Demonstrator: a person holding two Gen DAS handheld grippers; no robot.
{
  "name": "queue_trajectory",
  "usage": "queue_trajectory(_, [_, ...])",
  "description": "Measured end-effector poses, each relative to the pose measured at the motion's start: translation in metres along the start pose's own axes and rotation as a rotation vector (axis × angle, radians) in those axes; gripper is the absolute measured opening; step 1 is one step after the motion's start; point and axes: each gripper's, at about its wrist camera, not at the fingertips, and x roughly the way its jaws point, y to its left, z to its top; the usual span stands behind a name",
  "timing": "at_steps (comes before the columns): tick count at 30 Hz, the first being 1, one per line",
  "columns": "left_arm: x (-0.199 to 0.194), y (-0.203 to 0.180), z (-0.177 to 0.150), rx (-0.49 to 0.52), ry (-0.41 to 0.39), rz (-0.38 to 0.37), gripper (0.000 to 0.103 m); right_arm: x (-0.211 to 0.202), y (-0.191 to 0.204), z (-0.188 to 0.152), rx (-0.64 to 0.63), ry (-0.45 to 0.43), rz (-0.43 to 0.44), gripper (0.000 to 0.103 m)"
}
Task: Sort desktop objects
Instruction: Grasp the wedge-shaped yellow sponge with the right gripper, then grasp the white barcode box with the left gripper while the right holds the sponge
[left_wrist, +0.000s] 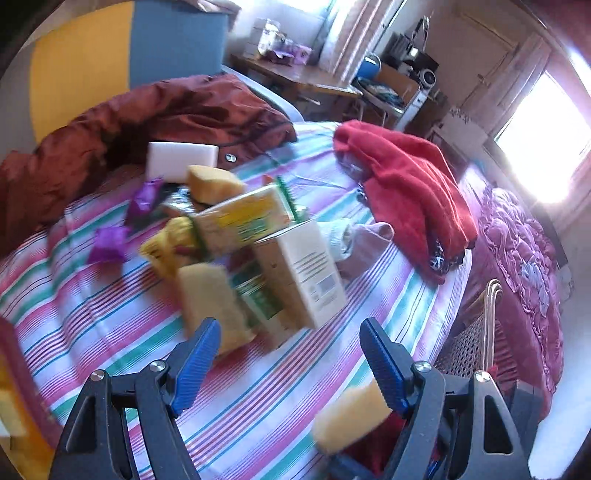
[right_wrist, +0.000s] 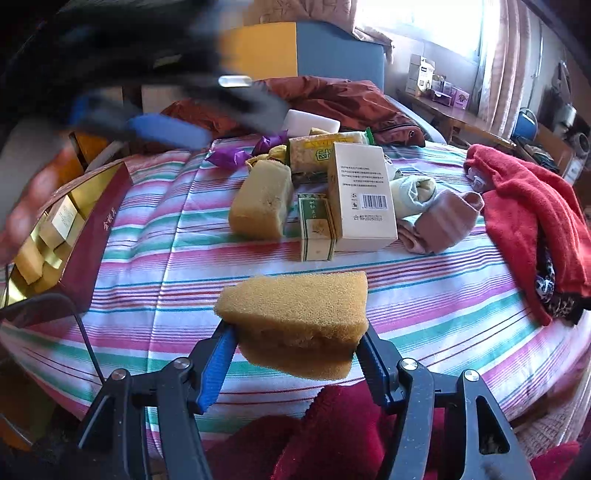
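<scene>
Okay, left wrist first: my left gripper (left_wrist: 290, 360) is spread wide with nothing between the blue pads, aimed down at the blurred pile on the striped sheet (left_wrist: 110, 317): a sponge (left_wrist: 210, 302) nearest, a cream box (left_wrist: 303, 273) beside it, a green-yellow pack (left_wrist: 243, 219) behind, purple wrappers (left_wrist: 109, 243) off left. Low right in this view a yellow sponge corner shows at the right gripper. Right wrist: my right gripper (right_wrist: 297, 343) is clamped on the wedge sponge (right_wrist: 295, 314), pads pressed into both ends and denting it, held above the sheet near the bed edge. The red tray (right_wrist: 79, 236) at left already holds small tan blocks; a blurred black-and-blue shape, probably the left gripper, crosses the top left above it. I read the step as carrying this sponge to its place; which place I can't tell. To do it well, I'd keep the squeeze steady, since foam springs out, and travel clear of the other gripper.
</scene>
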Motion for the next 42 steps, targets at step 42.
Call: queue_trajectory(42, [0.015, -0.009, 0.015, 0.035, -0.145, 0.139, 0.053, 0.001, 0.001, 0.002, 0.028, -0.017, 0.023, 0.066])
